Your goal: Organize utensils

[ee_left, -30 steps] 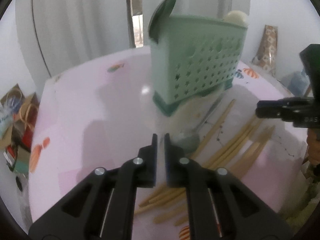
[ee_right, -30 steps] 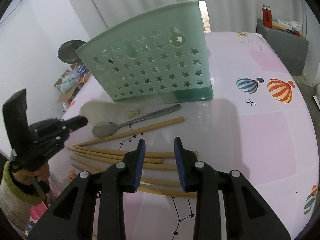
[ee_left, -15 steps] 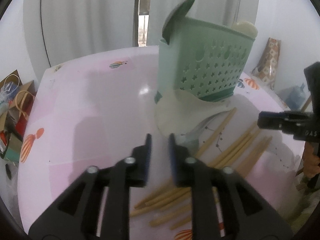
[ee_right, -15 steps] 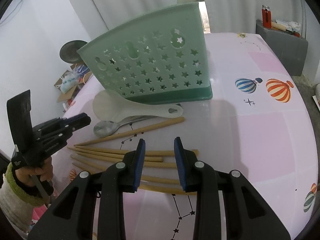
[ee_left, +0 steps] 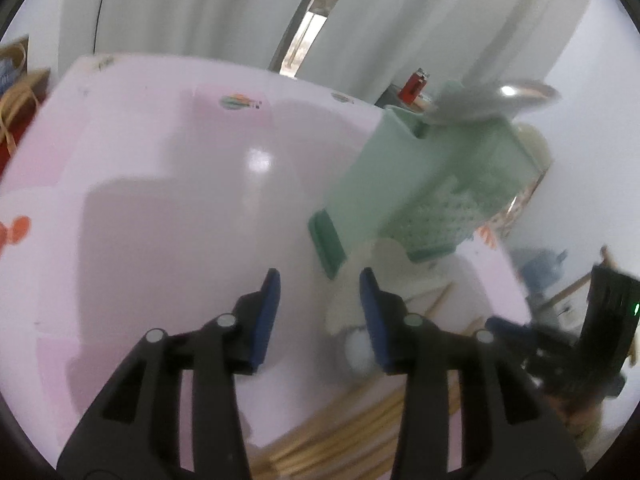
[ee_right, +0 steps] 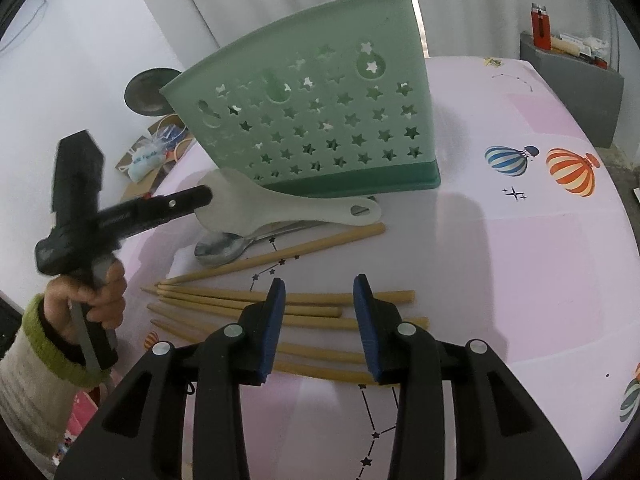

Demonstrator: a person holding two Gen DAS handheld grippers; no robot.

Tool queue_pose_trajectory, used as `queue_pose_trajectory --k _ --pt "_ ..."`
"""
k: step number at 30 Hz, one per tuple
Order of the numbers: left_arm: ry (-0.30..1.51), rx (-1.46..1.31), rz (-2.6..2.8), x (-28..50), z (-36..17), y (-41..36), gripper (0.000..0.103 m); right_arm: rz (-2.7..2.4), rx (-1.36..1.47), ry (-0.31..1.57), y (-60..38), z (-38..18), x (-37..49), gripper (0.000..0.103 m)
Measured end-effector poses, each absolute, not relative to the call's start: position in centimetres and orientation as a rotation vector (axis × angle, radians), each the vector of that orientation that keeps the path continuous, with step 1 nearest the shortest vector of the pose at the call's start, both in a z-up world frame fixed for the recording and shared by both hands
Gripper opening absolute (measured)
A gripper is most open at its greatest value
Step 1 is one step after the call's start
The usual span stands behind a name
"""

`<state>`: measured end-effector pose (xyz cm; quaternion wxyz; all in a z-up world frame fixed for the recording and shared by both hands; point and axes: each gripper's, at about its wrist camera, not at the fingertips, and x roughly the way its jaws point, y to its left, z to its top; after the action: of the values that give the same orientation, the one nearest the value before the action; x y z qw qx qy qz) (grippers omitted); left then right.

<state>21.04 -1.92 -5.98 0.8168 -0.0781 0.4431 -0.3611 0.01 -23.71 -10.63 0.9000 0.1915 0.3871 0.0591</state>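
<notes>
Loose utensils lie on the table before the holder.
The rice paddle [ee_right: 280, 210], spoon [ee_right: 224, 248] and chopsticks [ee_right: 288, 308] await sorting beside the green holder [ee_right: 312, 120]; the left gripper [ee_left: 318, 312] and right gripper [ee_right: 318, 320] are both opening, nothing between their jaws.

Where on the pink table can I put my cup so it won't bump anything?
Free: the table right of the chopsticks, below the balloon pictures, and the wide bare stretch left of the green holder in the left view. Crowded: in front of the holder, where the white paddle, spoon and chopsticks lie.
</notes>
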Motion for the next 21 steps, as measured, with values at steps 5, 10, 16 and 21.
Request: queue_pose_trajectory --k 5,10,16,21 --pt "0.980 -0.188 -0.809 21.8 -6.8 -2.6 0.034 0.121 0.408 0.804 -23.9 -10.8 0.1 0.035" --pt "0.962 -0.129 -0.832 21.2 -6.7 -3.8 0.017 0.123 0.415 0.807 -24.0 -11.0 0.1 0.035" --pt "0.898 -0.054 -0.837 19.6 -5.7 -4.1 0.010 0.119 0.415 0.806 -24.1 -10.9 0.2 0.035" --pt "0.795 0.024 -0.840 17.1 -4.0 -4.4 0.005 0.116 0.416 0.802 -24.0 -10.8 0.1 0.035"
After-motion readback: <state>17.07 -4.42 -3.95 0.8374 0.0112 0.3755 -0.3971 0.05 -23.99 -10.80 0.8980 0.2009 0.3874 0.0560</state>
